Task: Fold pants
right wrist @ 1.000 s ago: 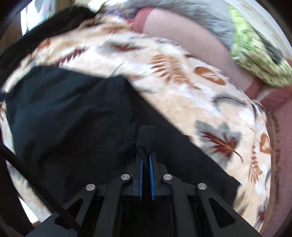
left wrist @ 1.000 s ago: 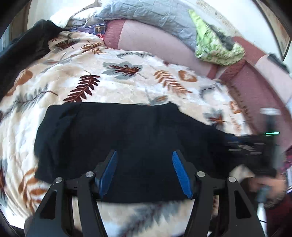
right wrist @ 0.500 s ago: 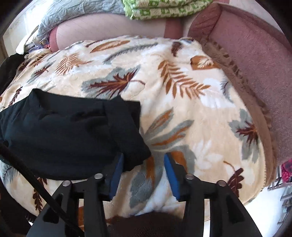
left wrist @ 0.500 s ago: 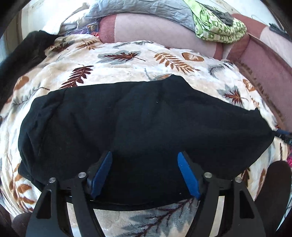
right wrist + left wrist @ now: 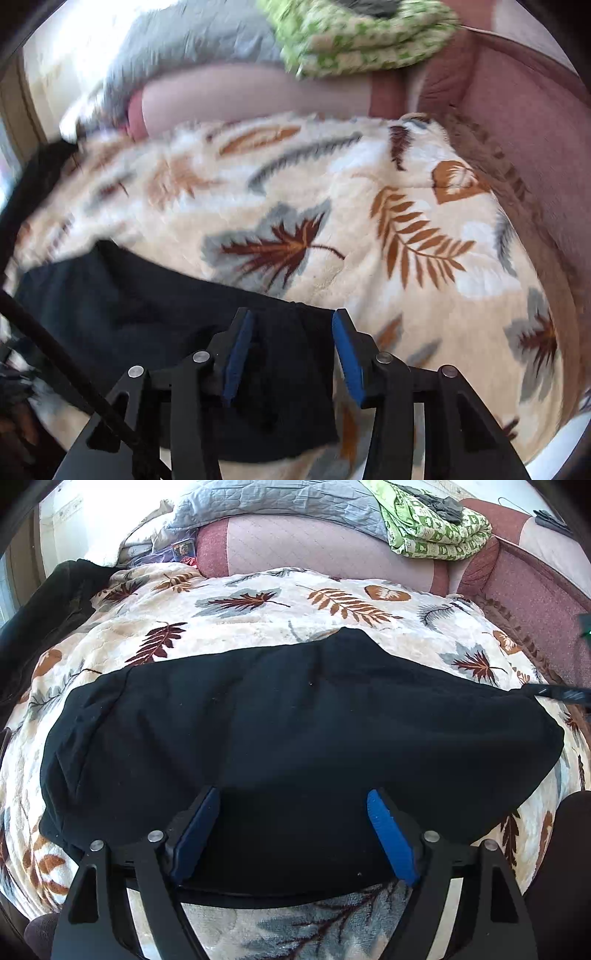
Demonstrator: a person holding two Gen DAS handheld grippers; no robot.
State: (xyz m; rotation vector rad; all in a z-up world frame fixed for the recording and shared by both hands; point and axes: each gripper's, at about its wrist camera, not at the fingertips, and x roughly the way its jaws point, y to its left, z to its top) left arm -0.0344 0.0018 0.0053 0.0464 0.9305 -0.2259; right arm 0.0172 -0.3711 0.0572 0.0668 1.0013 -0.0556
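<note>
Pants point(image 5: 295, 731), black and folded into one long band, lie across the leaf-print blanket point(image 5: 258, 605) that covers the sofa seat, stretched along the blanket's near edge from its left side toward its right, with a strip of blanket showing in front of them. In the right wrist view the band's right end point(image 5: 280, 387) stops partway across the blanket, leaving the right part of the blanket bare up to the reddish sofa arm point(image 5: 524, 122). Behind the blanket rises the pink-and-red sofa back point(image 5: 314, 550), with a grey quilt point(image 5: 280, 502) draped along its top and a folded green-patterned cloth point(image 5: 436, 531) toward the back right corner. A dark garment point(image 5: 48, 605) is heaped at the blanket's left edge. The left gripper point(image 5: 293, 834) hangs over the near edge of the pants, its jaws spread wide and just opened further, the blue pads point(image 5: 391, 834) apart and pinching nothing. The right gripper point(image 5: 291, 354) stands over the pants' right end, jaws released and partly apart after just closing a little, cloth lying between the pads but not squeezed by them; this view is blurred.
</note>
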